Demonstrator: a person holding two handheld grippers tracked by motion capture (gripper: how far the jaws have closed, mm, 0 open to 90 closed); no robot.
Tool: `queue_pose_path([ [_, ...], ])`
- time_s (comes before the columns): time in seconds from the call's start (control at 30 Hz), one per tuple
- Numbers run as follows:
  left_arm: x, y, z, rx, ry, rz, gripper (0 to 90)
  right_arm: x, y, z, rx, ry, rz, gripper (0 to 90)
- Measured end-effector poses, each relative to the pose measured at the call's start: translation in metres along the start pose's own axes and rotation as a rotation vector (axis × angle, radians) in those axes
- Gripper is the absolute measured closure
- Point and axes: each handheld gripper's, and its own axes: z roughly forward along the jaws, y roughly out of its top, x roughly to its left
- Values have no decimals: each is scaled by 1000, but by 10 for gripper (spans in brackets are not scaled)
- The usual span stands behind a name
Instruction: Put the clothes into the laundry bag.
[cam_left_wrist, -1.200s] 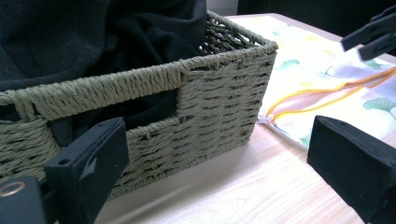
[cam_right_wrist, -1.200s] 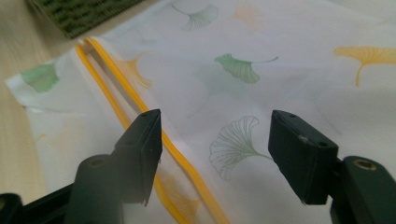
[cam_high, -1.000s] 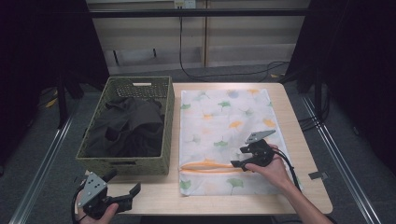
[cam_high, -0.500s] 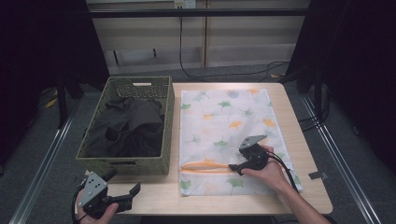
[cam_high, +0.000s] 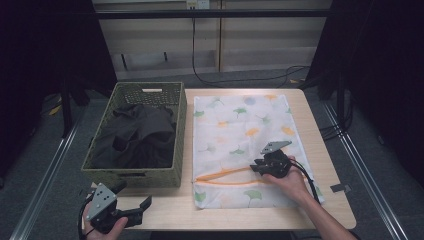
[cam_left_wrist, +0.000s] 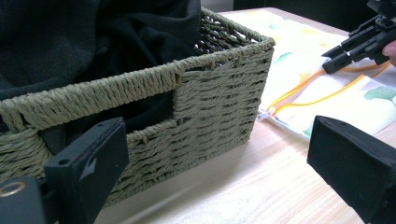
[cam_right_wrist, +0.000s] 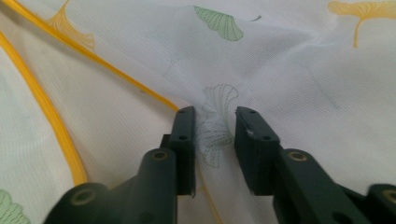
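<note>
Laundry bag (cam_high: 245, 145), the white mesh one with ginkgo leaves, lies flat on the table (cam_high: 330, 150) just right of the wicker basket (cam_high: 172, 172), its orange zipper (cam_high: 225, 175) running across the end farthest from the basket's handle side. Right gripper (cam_high: 256, 167) sits on the mesh right beside that zipper; its jaws have just been closing, and a puckered fold of mesh stands between them, though I can't tell if they're really biting yet. Left gripper (cam_high: 142, 207) hangs spread wide off the table's near edge, just in front of the basket. My tip: pinch only the top layer next to the zipper so the mouth opens for the dark clothes (cam_high: 135, 140) in the basket, and lift gently.
</note>
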Motion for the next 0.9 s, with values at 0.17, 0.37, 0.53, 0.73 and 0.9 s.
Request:
queue_pose_path([
  [0.17, 1, 0, 0, -4, 4, -5, 51, -11, 2, 2, 3, 40, 68, 854],
  [0.37, 3, 0, 1, 1, -1, -13, 51, -19, 4, 3, 14, 81, 110, 886],
  [0.53, 0, 0, 1, -4, -11, -2, 51, -17, 5, 2, 8, 72, 100, 892],
  [0.73, 1, 0, 1, -10, -16, -10, 49, -15, 7, -8, -41, 70, 106, 893],
  [0.9, 1, 0, 1, -10, -17, -9, 48, -12, 10, -21, -106, 84, 107, 893],
])
